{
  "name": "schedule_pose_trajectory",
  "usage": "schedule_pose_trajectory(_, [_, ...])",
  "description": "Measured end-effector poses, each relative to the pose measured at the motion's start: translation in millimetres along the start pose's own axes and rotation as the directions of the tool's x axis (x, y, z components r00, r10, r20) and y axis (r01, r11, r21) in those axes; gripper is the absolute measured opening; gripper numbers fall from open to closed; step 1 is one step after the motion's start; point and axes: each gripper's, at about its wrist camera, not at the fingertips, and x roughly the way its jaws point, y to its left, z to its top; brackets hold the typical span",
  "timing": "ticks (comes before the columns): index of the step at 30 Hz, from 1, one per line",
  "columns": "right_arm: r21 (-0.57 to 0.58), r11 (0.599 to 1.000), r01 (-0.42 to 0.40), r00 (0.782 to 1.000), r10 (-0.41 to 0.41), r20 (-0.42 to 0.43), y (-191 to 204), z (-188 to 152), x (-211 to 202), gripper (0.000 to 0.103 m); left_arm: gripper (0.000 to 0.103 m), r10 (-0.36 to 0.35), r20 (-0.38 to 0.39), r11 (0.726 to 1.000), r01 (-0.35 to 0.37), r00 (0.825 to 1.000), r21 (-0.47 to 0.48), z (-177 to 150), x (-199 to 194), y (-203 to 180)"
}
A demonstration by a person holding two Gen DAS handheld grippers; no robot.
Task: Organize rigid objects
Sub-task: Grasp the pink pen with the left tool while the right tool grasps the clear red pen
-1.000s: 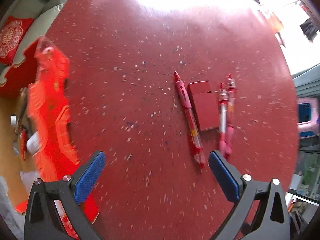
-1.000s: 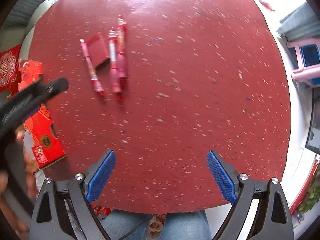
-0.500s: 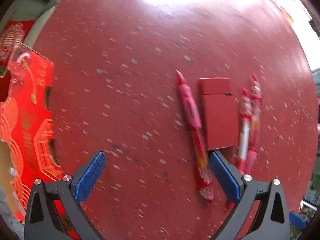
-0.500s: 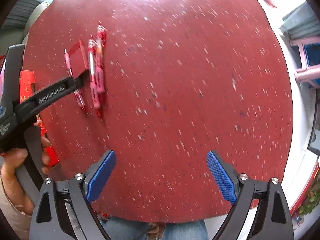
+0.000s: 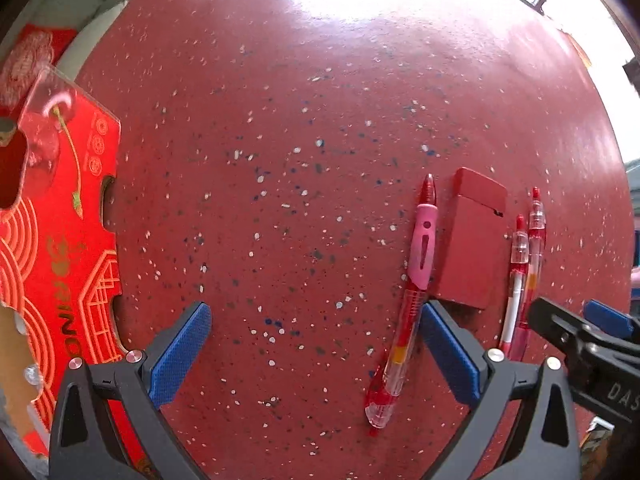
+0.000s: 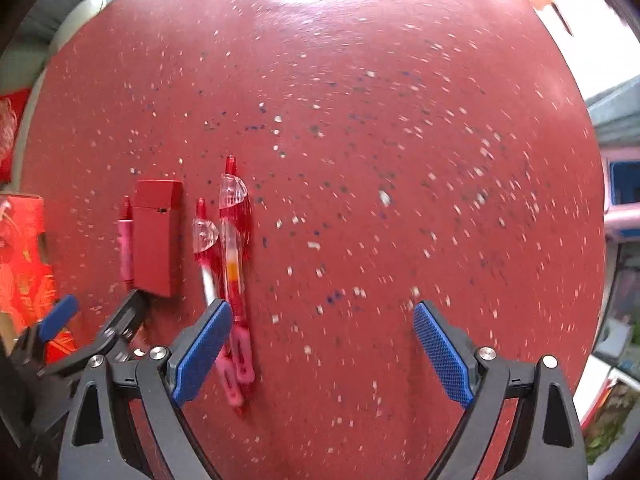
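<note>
I am counting three red pens and one red box [image 5: 472, 240] lying side by side on the speckled red table [image 5: 280, 160]: a pink-grip pen [image 5: 416, 276] left of the box, two clear-capped pens [image 6: 224, 240] on its right. Since half a second ago I am seeing both grippers having closed in on the row. My left gripper [image 5: 316, 356] is spread wide, holding nothing; my right gripper [image 6: 322, 356] likewise. Its left finger [image 6: 200, 352] is covering the pair's lower barrels.
</note>
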Motion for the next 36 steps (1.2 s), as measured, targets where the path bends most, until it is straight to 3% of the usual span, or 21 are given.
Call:
schedule_pose_trajectory(4, [-0.007, 1.000, 0.007, 1.000, -0.007, -0.003, -1.1, 4.1, 2.0, 0.093, 0.103, 0.002, 0.001, 1.000, -0.002, 1.000, 0.017, -4.2, -4.7, 6.8])
schedule_pose_trajectory(10, [-0.043, 0.999, 0.011, 1.000, -0.012, -0.015, 35.8, -2.4, 17.6, 0.093, 0.103, 0.000, 0.012, 1.000, -0.001, 1.000, 0.027, -5.4, -2.5, 14.2])
schedule_pose_trajectory(12, [-0.071, 0.993, 0.093, 0.996, -0.094, -0.006, 43.4, -3.0, 22.6, 0.093, 0.103, 0.000, 0.011, 0.999, -0.001, 1.000, 0.034, -6.5, -4.5, 14.7])
schedule_pose_trajectory(16, [-0.051, 0.997, 0.065, 0.998, -0.066, -0.006, 46.6, -5.9, 27.6, 0.091, 0.103, -0.004, 0.008, 0.997, 0.003, 1.000, 0.076, -6.5, -4.9, 5.0])
schedule_pose_trajectory(19, [-0.114, 0.991, 0.067, 0.998, -0.066, 0.009, 57.2, -5.1, 25.2, 0.080, 0.103, -0.001, 0.009, 0.996, 0.000, 1.000, 0.086, -4.0, -10.1, -3.0])
schedule_pose_trajectory(21, [-0.117, 0.991, 0.067, 0.998, -0.067, 0.006, 66.2, -6.1, 27.3, 0.077, 0.103, -0.011, 0.009, 0.997, 0.010, 1.000, 0.075, -4.5, -11.0, -0.2])
schedule_pose_trajectory(26, [-0.136, 0.988, 0.067, 0.998, -0.065, 0.016, 97.8, -8.0, 22.7, 0.058, 0.103, -0.014, 0.048, 0.997, 0.011, 0.999, 0.072, -13.7, -13.4, 2.4])
schedule_pose_trajectory(28, [-0.162, 0.984, 0.078, 0.997, -0.076, 0.018, 105.3, -11.1, 22.5, 0.053, 0.103, -0.008, 0.030, 0.998, 0.006, 1.000, 0.059, -19.0, -16.1, 1.1])
schedule_pose_trajectory(31, [-0.203, 0.977, 0.060, 0.998, -0.057, 0.022, 122.1, -13.6, 20.1, 0.012, 0.103, -0.001, -0.022, 0.999, 0.002, 1.000, 0.048, -14.9, -14.7, 0.8])
schedule_pose_trajectory(34, [-0.182, 0.983, 0.004, 1.000, -0.005, -0.003, 111.5, -23.8, 12.9, 0.011, 0.087, -0.018, -0.015, 0.995, 0.019, 1.000, 0.098, -15.8, -23.6, -6.1])
schedule_pose_trajectory(36, [-0.172, 0.985, -0.021, 1.000, 0.022, 0.006, 106.2, -32.7, 4.7, 0.011, 0.055, -0.045, -0.009, 0.987, 0.045, 0.999, 0.155, -18.4, -33.3, -17.1])
